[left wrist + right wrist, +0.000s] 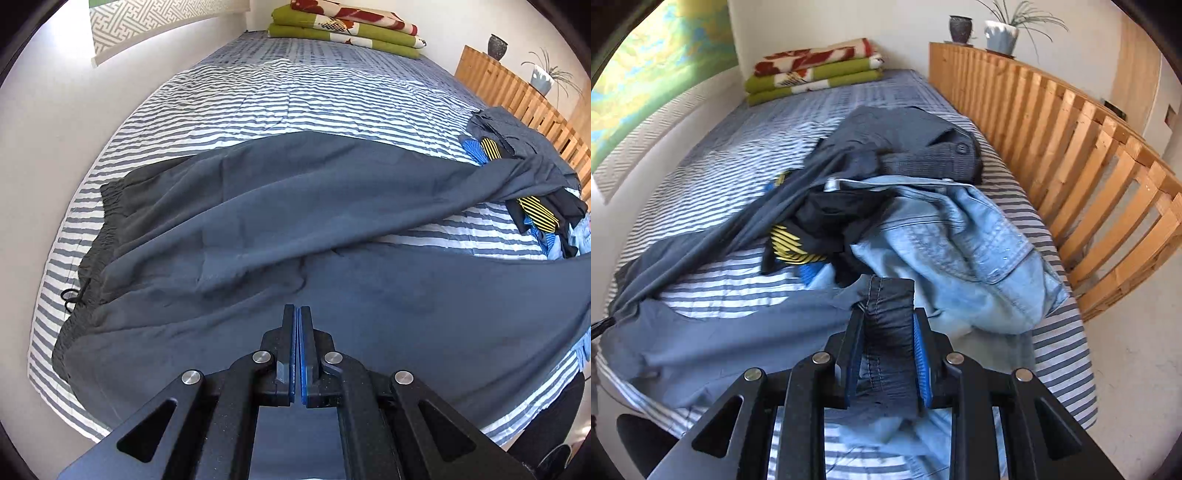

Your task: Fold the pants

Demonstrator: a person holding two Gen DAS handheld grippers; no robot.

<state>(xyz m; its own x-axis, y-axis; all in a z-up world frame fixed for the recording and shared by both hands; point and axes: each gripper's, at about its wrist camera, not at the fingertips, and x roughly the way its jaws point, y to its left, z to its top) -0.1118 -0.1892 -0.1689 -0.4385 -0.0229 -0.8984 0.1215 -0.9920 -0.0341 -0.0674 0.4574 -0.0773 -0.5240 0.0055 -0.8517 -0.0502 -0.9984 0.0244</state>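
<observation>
Two grippers are working over one striped bed (258, 96); your left gripper (298, 314) is hanging over the grey pants (258, 221) with its blue pads pressed flat together and nothing visibly caught between them; your right gripper (886, 314) is holding the dark stitched cuff (890, 306) of a pant leg between its blue pads (921, 354), jaws part-way apart around the bunched fabric. Those pants are lying spread across the near part of the bedcover, elastic waistband (107, 221) and black drawstring (70, 299) toward the wall side, one leg trailing off toward a clothes heap (886, 192). That heap is sitting near the wooden slatted rail (1052, 147) and is comprising a light blue denim piece (960, 258), a dark grey buttoned garment (923, 147) and a black item with yellow stripes (794, 243). Folded blankets (343, 26), green with a red-and-cream print, are stacking at the far end of the bed; two pots, one with a plant (1001, 33), are standing on the rail's top.
</observation>
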